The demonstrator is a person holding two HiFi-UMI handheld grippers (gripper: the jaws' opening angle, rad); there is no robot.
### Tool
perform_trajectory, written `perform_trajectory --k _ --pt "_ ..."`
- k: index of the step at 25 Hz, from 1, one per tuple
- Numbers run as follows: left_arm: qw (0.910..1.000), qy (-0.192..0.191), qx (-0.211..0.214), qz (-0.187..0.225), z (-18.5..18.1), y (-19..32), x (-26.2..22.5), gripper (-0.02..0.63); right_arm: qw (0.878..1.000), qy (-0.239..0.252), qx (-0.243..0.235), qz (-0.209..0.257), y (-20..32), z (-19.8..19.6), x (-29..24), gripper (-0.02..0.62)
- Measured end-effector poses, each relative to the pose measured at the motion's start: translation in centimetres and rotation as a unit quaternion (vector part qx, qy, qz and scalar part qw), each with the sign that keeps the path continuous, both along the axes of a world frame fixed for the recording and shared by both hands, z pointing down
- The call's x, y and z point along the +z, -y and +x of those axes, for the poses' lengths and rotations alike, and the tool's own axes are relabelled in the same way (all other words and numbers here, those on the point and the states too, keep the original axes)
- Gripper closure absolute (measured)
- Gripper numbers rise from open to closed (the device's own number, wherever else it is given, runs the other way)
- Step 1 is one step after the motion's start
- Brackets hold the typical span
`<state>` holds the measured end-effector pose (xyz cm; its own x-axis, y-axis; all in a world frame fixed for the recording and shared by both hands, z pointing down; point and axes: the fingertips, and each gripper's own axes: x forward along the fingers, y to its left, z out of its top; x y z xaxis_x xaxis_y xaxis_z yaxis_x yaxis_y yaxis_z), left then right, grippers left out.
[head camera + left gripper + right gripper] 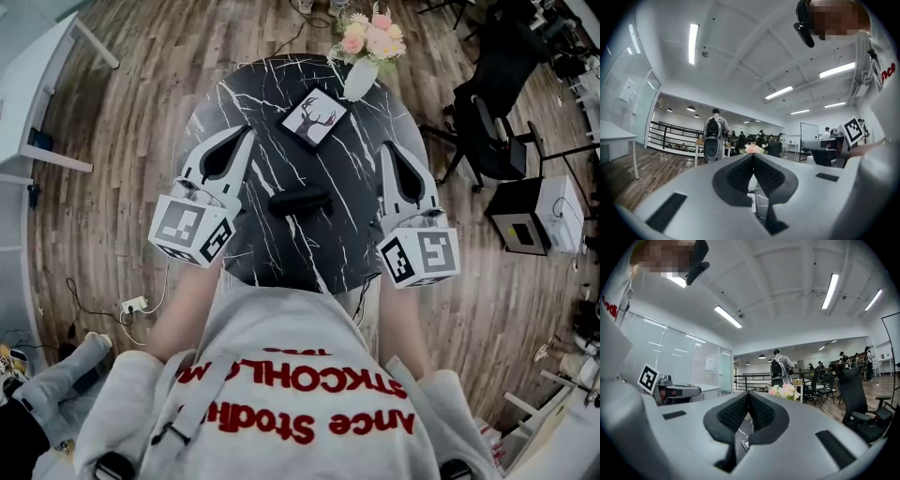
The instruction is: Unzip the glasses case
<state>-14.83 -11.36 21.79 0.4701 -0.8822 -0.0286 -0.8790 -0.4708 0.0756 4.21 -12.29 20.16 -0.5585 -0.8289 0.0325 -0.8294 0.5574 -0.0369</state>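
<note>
Looking down, we see one black tabletop [281,84], our left hand-held gripper [247,133] and right hand-held gripper [384,148] over it, both pressed together and empty. One vase [360,81] holds flowers [373,39] beside one framed picture [314,117]; one glasses case [300,202] lies mid-tabletop, between the grippers.

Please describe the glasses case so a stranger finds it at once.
Find the round black marble table. The glasses case lies near its middle, nearer the person than the deer picture and flower vase. It alone is long, low, plain black.
</note>
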Motion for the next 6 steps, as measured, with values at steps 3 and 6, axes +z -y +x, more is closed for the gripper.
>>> perform_trajectory --k 3,6 --pt "1.0000 0.003 -0.007 -0.004 -0.29 0.22 0.50 0.598 1.000 -0.001 0.002 -0.002 0.17 -0.01 0.34 0.580" --pt "0.9999 -0.002 -0.015 -0.005 -0.73 0.43 0.56 0.598 1.000 -0.002 0.002 0.000 0.20 -0.05 0.18 0.580"
